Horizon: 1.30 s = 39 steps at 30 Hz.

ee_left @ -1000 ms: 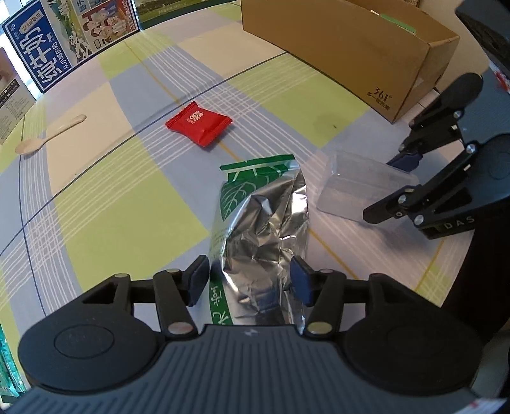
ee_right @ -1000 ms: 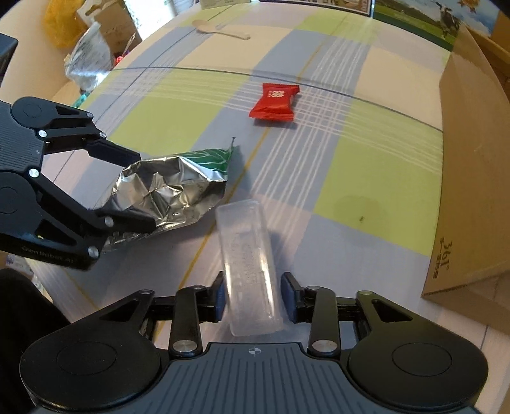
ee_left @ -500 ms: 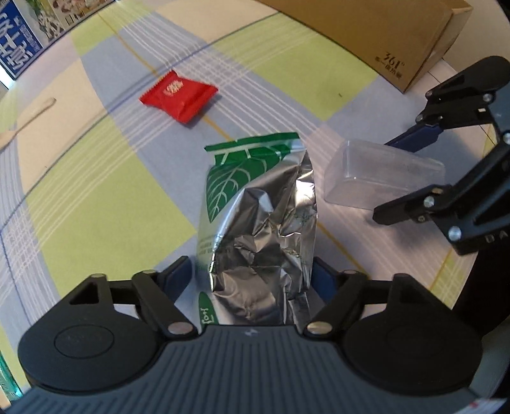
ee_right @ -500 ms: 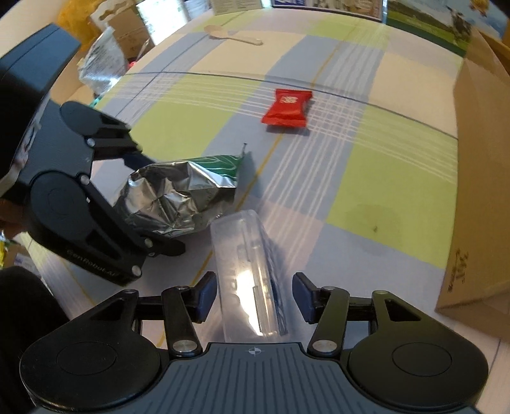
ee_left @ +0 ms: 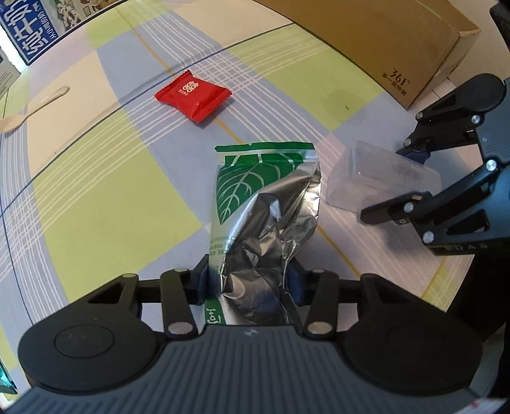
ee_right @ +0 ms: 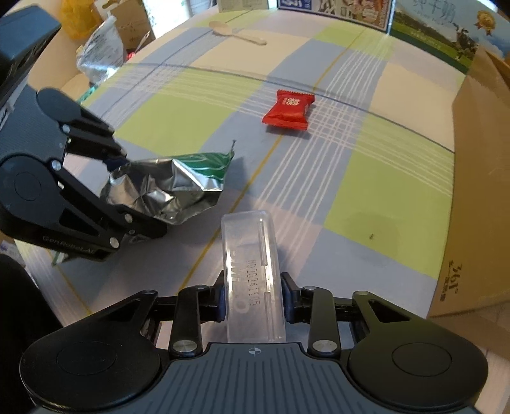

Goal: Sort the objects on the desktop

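Observation:
My left gripper [ee_left: 248, 281] is shut on a crumpled silver foil bag with a green leaf print [ee_left: 264, 216]; the bag also shows in the right wrist view [ee_right: 172, 188], lifted off the cloth. My right gripper [ee_right: 253, 301] is shut on a clear plastic box [ee_right: 251, 270], which also shows in the left wrist view [ee_left: 379, 181]. A red snack packet [ee_left: 193, 95] lies flat on the checked tablecloth farther out; it also shows in the right wrist view [ee_right: 288, 110].
An open brown cardboard box [ee_left: 382, 41] stands at the table's right side, and shows in the right wrist view [ee_right: 478, 191]. A pale spoon [ee_left: 28, 108] lies far left. Milk cartons [ee_left: 28, 28] stand at the back. Bags [ee_right: 98, 54] sit beyond the table edge.
Both grippers opened briefly half a second ago and have closed again, the left on the foil bag, the right on the clear box. The foil bag now hangs raised.

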{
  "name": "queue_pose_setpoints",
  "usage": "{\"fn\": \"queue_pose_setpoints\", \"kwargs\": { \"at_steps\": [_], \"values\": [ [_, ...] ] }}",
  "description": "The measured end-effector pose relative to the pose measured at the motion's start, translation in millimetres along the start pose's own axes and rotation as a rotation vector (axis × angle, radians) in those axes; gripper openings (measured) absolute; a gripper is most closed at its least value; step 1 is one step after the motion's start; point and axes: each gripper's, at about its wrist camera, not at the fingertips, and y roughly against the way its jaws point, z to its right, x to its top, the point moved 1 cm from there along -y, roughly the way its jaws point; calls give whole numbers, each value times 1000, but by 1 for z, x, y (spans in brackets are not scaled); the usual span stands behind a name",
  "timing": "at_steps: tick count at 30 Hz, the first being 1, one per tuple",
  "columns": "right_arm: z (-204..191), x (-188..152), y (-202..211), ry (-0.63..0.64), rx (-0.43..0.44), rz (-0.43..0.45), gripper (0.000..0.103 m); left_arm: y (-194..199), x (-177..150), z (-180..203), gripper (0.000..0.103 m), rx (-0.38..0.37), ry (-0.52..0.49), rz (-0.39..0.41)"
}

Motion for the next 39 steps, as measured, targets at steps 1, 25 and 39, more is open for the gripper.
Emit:
{"fn": "queue_pose_setpoints", "kwargs": {
  "at_steps": [1, 25, 39],
  "values": [
    [0, -1, 3, -11, -1, 12, 29, 1, -1, 1, 40, -1, 7, 2],
    [2, -38, 83, -167, -24, 162, 29, 60, -7, 49, 40, 34, 79, 81],
    [11, -50, 115, -200, -47, 223, 29, 82, -2, 84, 40, 21, 71, 123]
  ]
}}
